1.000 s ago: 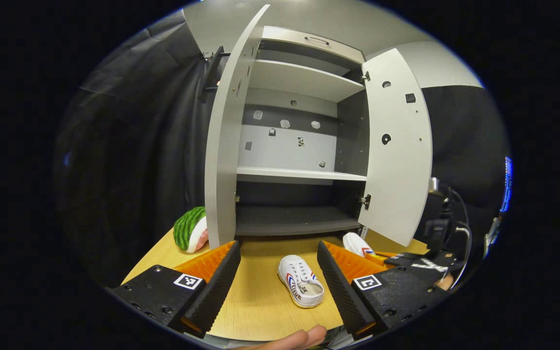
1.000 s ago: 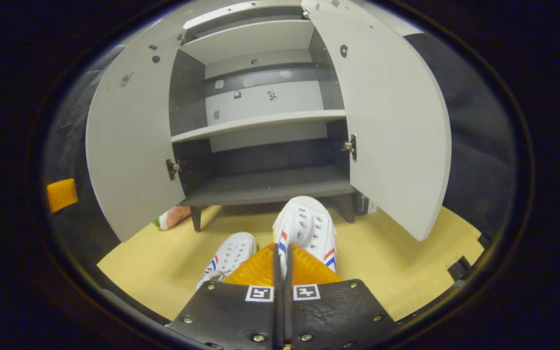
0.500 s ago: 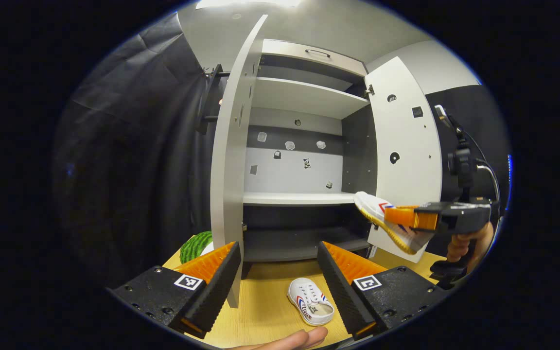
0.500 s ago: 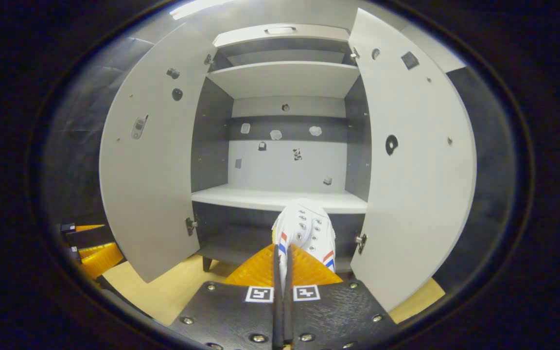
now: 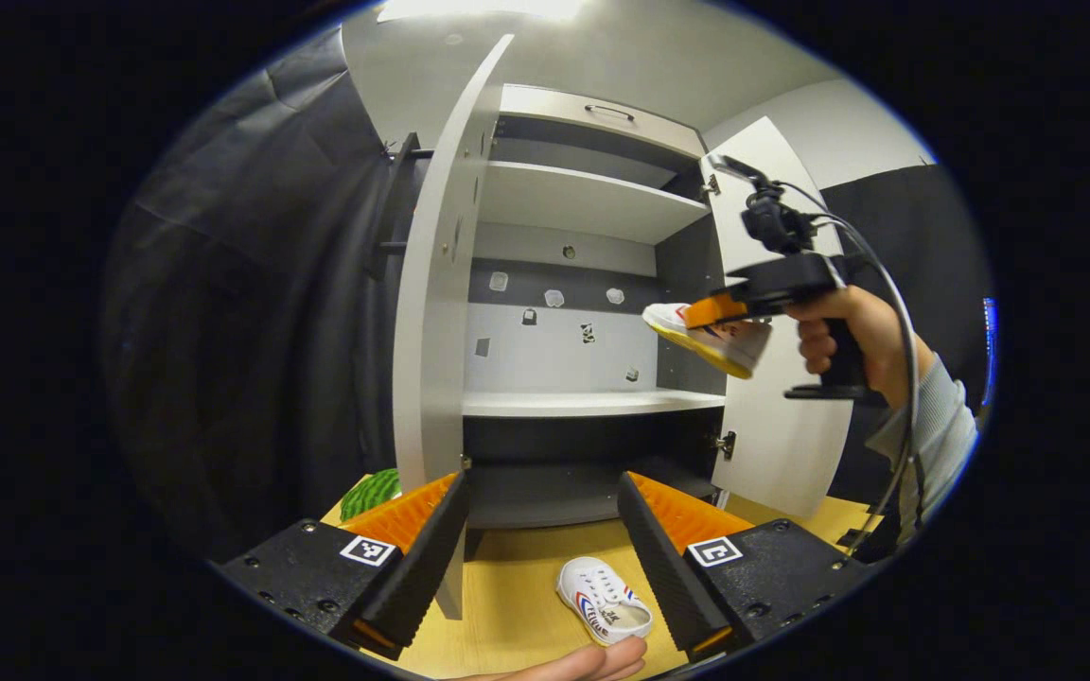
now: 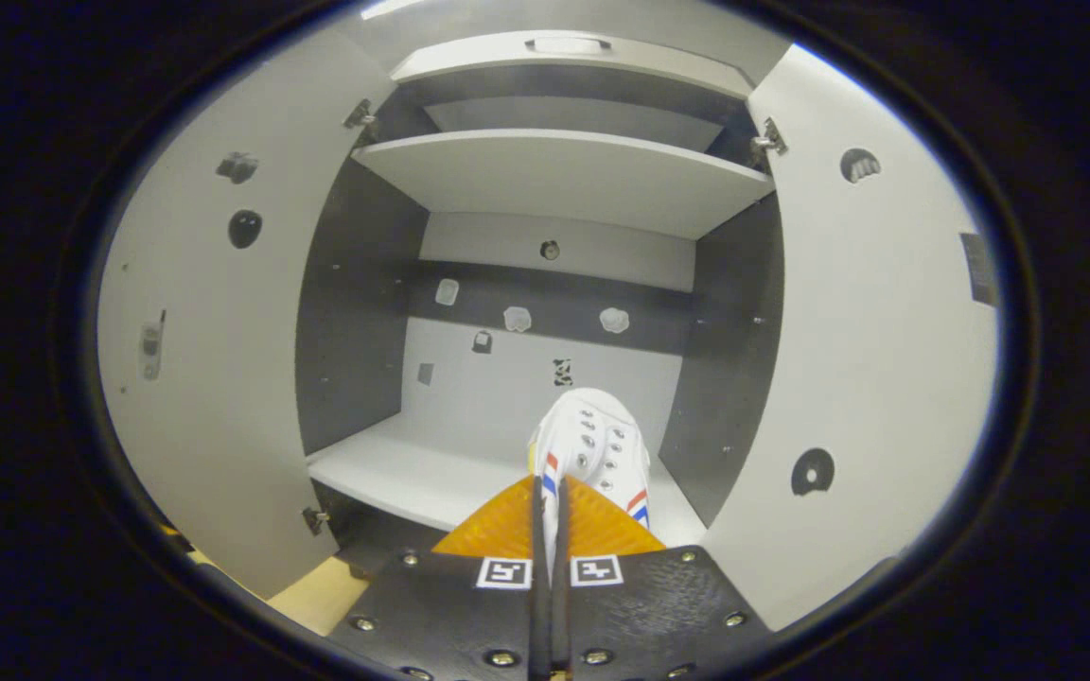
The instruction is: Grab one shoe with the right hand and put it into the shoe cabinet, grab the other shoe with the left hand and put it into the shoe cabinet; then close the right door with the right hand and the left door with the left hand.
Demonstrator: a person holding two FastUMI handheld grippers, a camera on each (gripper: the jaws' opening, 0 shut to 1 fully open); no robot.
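Left gripper view: low, farther back, facing cabinet (image 5: 592, 284). Right gripper view: close, between doors. Shared: shelves.

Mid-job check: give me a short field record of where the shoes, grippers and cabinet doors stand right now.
right gripper: shut on held shoe, raised in front of the cabinet's middle shelf
held shoe: above the shelf, not set down
left gripper: open, holding nothing
other shoe: on the table, between the left fingers in view
left door: open
right door: open
done so far: no shoe in the cabinet yet
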